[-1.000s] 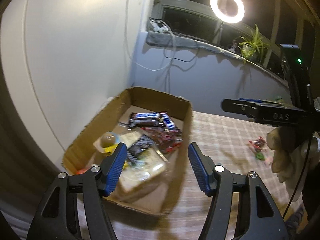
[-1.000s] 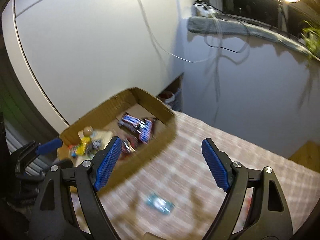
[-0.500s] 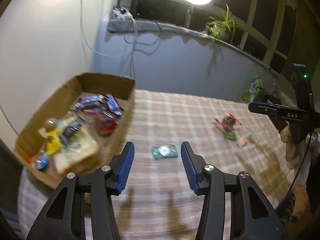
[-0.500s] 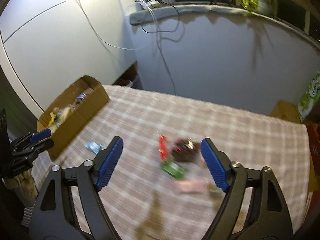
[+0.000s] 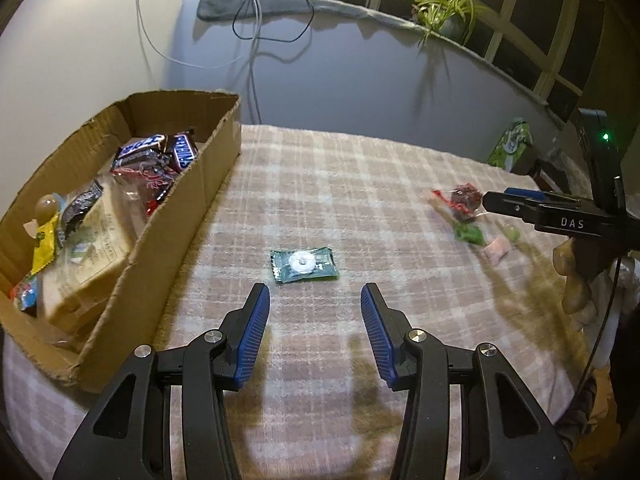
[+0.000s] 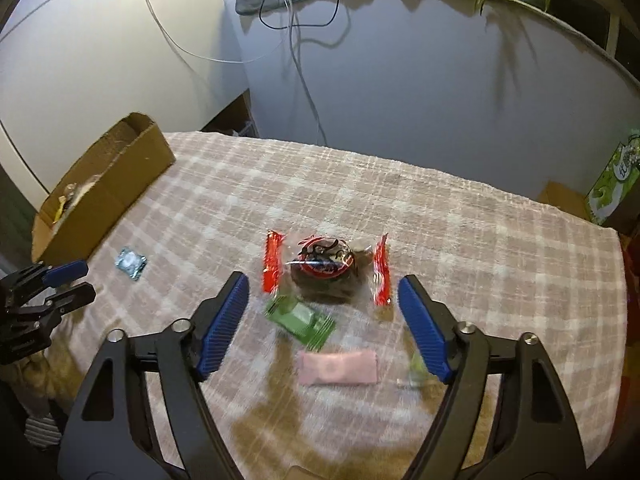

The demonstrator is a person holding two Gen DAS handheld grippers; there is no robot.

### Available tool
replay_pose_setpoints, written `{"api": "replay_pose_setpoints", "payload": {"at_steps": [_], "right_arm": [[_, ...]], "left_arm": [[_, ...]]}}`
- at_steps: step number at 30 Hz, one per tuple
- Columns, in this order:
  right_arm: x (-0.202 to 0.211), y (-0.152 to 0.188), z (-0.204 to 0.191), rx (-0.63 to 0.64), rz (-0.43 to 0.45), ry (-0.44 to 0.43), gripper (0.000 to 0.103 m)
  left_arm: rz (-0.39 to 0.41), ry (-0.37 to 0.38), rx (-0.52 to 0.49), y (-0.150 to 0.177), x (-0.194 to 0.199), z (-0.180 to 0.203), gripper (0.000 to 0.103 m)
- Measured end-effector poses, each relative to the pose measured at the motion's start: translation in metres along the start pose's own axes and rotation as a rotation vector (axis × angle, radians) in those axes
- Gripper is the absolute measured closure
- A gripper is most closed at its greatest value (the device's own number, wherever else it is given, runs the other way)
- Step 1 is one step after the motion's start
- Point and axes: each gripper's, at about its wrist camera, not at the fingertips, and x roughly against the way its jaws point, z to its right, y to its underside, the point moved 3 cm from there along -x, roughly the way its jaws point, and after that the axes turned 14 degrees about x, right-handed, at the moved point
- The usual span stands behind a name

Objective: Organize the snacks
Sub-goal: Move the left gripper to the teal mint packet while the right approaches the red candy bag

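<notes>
Teal candy packet [image 5: 304, 265] lies flat beside the snack-filled cardboard box [image 5: 192, 196]

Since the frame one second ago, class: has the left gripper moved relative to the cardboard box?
Yes. The left gripper has swung off the cardboard box, which now sits to its left, and points at the green packet on the blanket.

I am holding the left gripper [image 5: 314, 312] tilted steeply downward, its jaws parted with nothing between them. I am angling the right gripper [image 6: 322, 308] steeply downward too; its jaws are opening and gripping nothing. My right hand [image 5: 576, 276] is wrapping around that gripper's handle, fingers curled.
</notes>
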Motion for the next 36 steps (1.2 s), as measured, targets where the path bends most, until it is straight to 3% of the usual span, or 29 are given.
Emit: {"api": "replay_pose_setpoints", "payload": {"at_steps": [14, 17, 23, 24, 36], "right_arm": [[-0.035, -0.004, -0.006, 0.057, -0.039, 0.023, 0.019], [-0.042, -0.007, -0.011, 0.073, -0.053, 0.032, 0.019], [-0.055, -0.008, -0.018, 0.078, -0.073, 0.032, 0.019], [-0.057, -0.007, -0.020, 0.079, -0.075, 0.029, 0.019], [-0.048, -0.013, -0.022, 0.099, -0.049, 0.047, 0.038]], "left_arm": [[-0.016, -0.144, -0.084, -0.010, -0.050, 0.009, 0.046], [-0.022, -0.127, -0.061, -0.011, -0.051, 0.005, 0.045], [0.000, -0.138, -0.096, -0.005, -0.047, 0.008, 0.061], [0.003, -0.136, -0.099, -0.005, -0.046, 0.009, 0.068], [0.004, -0.103, -0.070, -0.008, -0.042, 0.005, 0.075]]}}
